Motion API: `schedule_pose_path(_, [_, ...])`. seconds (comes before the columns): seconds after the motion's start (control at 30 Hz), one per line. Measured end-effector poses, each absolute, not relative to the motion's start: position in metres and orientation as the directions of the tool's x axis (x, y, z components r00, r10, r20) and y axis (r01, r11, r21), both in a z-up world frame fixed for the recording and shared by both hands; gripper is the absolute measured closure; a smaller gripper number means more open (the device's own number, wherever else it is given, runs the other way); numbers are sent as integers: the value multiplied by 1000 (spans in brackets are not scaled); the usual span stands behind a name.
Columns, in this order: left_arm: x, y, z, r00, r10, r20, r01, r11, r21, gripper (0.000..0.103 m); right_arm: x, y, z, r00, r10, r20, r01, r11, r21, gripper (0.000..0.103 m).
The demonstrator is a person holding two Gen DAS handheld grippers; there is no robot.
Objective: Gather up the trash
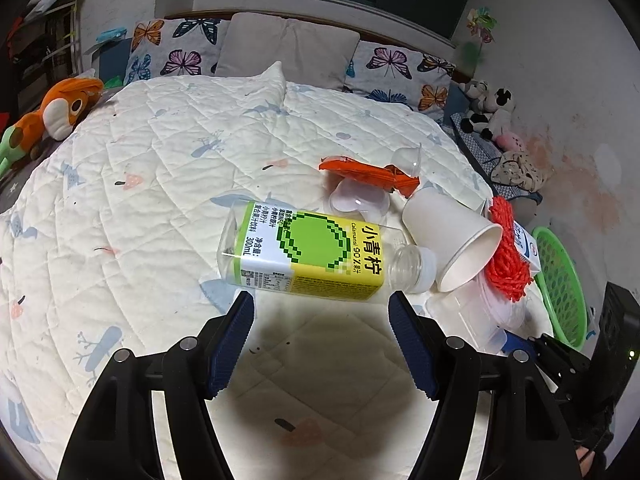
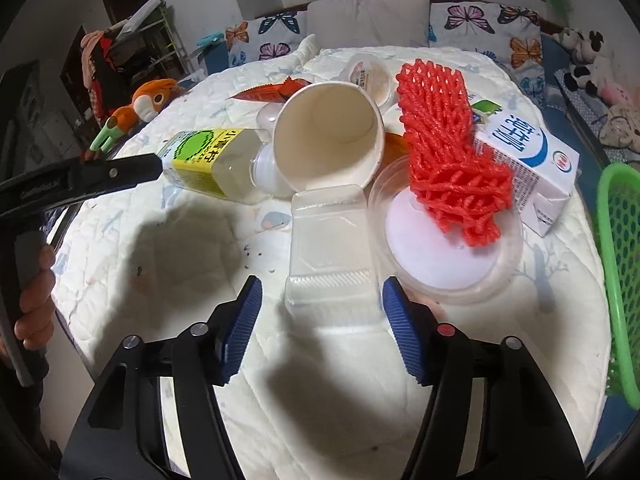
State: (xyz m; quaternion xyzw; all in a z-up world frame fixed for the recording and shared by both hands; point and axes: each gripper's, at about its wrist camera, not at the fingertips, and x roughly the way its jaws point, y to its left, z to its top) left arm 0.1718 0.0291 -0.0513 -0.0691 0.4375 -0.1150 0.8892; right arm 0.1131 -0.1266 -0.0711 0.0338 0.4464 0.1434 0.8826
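Trash lies on a quilted bed. A clear juice bottle (image 1: 316, 256) with a yellow-green label lies on its side; my left gripper (image 1: 320, 312) is open, just short of it, with nothing between its jaws. Beside it lie a white paper cup (image 1: 452, 236), red foam netting (image 1: 508, 256) and an orange wrapper (image 1: 372, 172). My right gripper (image 2: 320, 300) is open, with a clear plastic box (image 2: 328, 252) lying between its fingertips. Behind are the cup (image 2: 328, 136), netting (image 2: 448, 156), a round clear lid (image 2: 444, 256), a milk carton (image 2: 528, 160) and the bottle (image 2: 212, 160).
A green mesh basket (image 2: 620, 264) stands at the right edge of the bed, also in the left wrist view (image 1: 560, 280). Butterfly pillows (image 1: 180, 48) line the headboard. An orange plush toy (image 1: 60, 108) lies at the left, cow plush toys (image 1: 488, 112) at the right.
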Motion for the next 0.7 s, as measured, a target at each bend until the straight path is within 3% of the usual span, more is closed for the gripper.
schedule_pose_path(0.1, [174, 28, -51, 593, -259, -763, 161, 966, -203, 36, 114, -124, -71, 562, 283, -777, -227, 956, 184, 53])
schedule_pose_path(0.27, [184, 29, -46, 603, -231, -763, 221, 968, -118, 35, 109, -125, -66, 564, 285, -775, -241, 954, 175, 54])
schedule_pose_path(0.57, [203, 19, -46, 587, -271, -763, 400, 916, -17, 12, 102, -127, -50, 568, 316, -760, -265, 944, 195, 54])
schedule_pose_path(0.7, [211, 15, -52, 580, -259, -772, 453, 890, 41, 10, 98, -130, -40, 571, 330, -751, -277, 939, 202, 54])
